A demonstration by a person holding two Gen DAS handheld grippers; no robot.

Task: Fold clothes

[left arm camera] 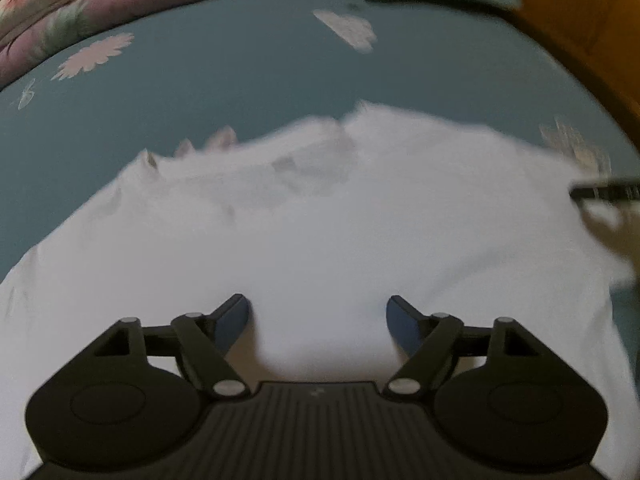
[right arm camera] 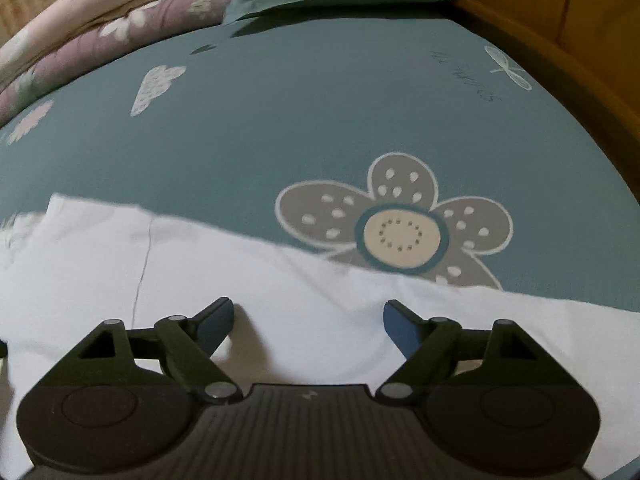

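On the teal flowered bed sheet (right arm camera: 320, 112) a white garment (left arm camera: 320, 232) lies spread at the near edge, with the left hand-held gripper (left arm camera: 318, 312) and right hand-held gripper (right arm camera: 308, 316) above it, fingers apart and empty.

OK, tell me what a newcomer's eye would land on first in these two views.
The white garment spread wide across the teal bedsheet fills the lower half of both views. In the right wrist view a big grey flower print sits just beyond the garment's far edge. Both the left gripper and right gripper hang open over the cloth, holding nothing.
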